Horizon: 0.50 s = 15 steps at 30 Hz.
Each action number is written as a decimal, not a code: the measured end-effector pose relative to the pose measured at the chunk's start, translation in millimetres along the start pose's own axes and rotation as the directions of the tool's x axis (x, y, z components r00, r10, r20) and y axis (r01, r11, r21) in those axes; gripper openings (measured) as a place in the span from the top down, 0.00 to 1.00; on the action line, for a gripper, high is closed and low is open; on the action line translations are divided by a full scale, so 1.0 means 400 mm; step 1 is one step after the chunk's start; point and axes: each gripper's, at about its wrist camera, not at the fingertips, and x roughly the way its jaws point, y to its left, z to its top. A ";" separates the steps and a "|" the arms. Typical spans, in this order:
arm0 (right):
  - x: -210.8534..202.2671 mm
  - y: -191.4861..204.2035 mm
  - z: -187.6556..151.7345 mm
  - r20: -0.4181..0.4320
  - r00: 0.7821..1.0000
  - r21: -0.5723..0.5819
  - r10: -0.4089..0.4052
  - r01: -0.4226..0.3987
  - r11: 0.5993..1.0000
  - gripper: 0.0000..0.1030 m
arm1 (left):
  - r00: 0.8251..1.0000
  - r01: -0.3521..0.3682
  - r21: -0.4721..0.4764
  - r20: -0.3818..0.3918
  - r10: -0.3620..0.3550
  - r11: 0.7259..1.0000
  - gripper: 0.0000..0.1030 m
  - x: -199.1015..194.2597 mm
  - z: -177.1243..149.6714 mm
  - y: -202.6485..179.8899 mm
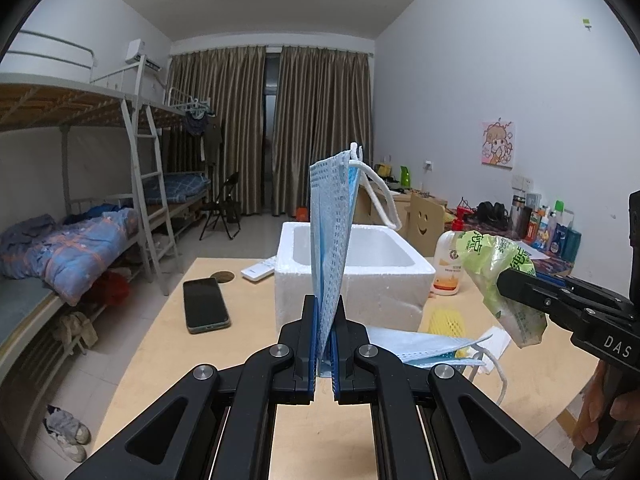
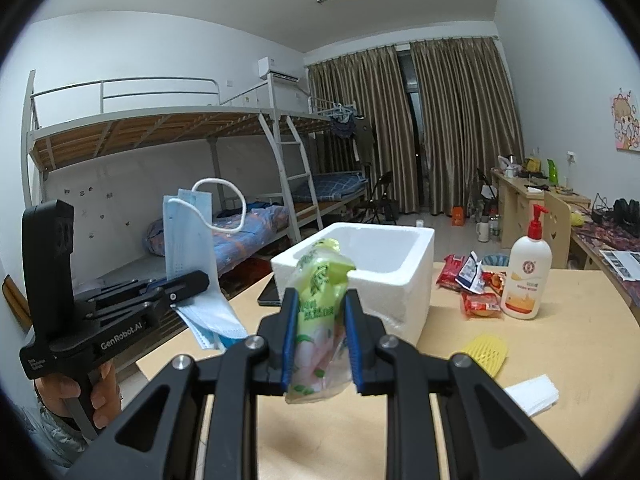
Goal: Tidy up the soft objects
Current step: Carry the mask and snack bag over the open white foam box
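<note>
We note the left hand-held gripper [image 1: 325, 320] clamped on a pleated, pale-blue nonwoven face mask [image 1: 330, 236] that stands upright, its white elastic loop drooping, in front of the white, grainy foam box [image 1: 360, 280] on the pale wooden worktop [image 1: 160, 356]. Our right hand-held gripper [image 2: 320, 320] is pinched on a crinkled green plastic packet [image 2: 318, 312] held above the worktop, near that box. A second blue mask [image 1: 424, 348] lies flat beside a yellow foam net sleeve [image 1: 444, 320].
</note>
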 end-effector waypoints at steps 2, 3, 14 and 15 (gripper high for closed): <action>0.008 -0.008 0.011 -0.001 1.000 0.004 0.001 -0.001 1.000 0.75 | 1.000 0.003 -0.002 -0.007 -0.003 1.000 0.95 0.017 0.009 0.001; 0.011 -0.011 0.016 -0.001 1.000 0.004 0.001 -0.001 1.000 0.75 | 1.000 -0.001 -0.003 -0.011 0.001 1.000 0.95 0.026 0.015 0.001; 0.042 -0.030 0.088 0.009 1.000 0.000 0.007 -0.007 1.000 0.75 | 1.000 -0.001 0.015 0.017 0.001 1.000 0.95 0.073 0.112 -0.001; 0.045 -0.032 0.092 0.009 1.000 -0.002 0.007 -0.007 1.000 0.75 | 1.000 0.000 0.018 0.019 0.000 1.000 0.95 0.078 0.119 -0.005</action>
